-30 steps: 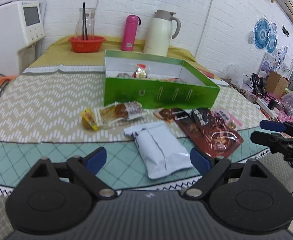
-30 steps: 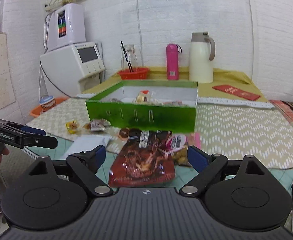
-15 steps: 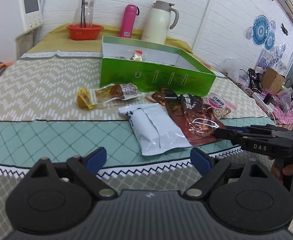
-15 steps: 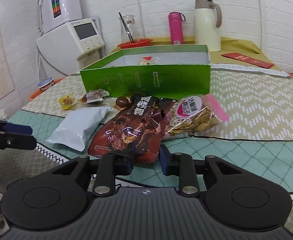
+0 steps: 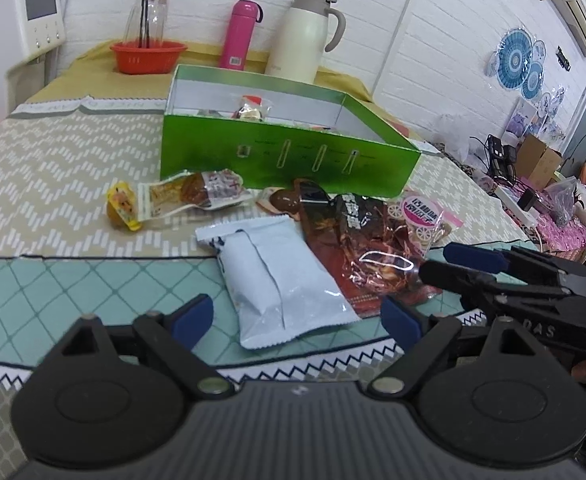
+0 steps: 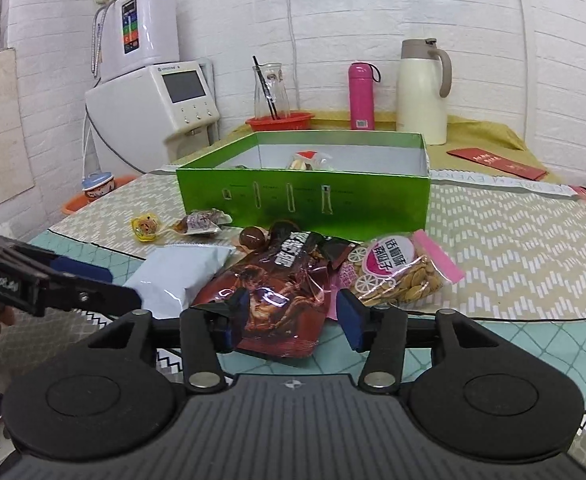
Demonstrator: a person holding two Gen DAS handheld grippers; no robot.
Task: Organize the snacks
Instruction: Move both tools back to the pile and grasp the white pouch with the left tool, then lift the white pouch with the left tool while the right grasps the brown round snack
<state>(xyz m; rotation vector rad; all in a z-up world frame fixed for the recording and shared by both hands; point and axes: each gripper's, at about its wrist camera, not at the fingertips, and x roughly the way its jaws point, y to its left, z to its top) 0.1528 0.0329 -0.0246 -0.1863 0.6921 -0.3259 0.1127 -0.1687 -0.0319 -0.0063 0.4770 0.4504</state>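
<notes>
**A:** Why is the right gripper (image 6: 291,312) sitting so low at the near edge of the table (image 6: 513,240)?

**B:** It is lining up on the dark red snack pouch (image 6: 281,300), which is lying flat near that edge with its near end between the blue pads (image 6: 351,314). The jaws have just been opening again; they are standing apart on either side of the pouch, and the pads do not appear to be pressing on it.

**A:** And the left gripper (image 5: 297,320)?

**B:** Its fingers are spread wide and holding nothing. It is hovering just short of the white snack packet (image 5: 281,280), which is lying beside the red pouch, its near end pointing into the gap between the fingers. That looks like a second approach being readied.

**A:** Where is everything supposed to be going?

**B:** Most likely into the green box (image 6: 305,204), standing open farther back toward the middle of the table. A small wrapped snack (image 6: 307,160) is already lying inside it. In front of its near wall, a bag of biscuits with a pink label (image 6: 397,276), a yellow jelly cup (image 5: 122,206) and a clear-wrapped meat snack (image 5: 197,192) are still waiting on the cloth.

**A:** So the loose packs are sitting close to the box to keep each carry short?

**B:** That seems the reason; the sorting is looking barely begun.
</notes>
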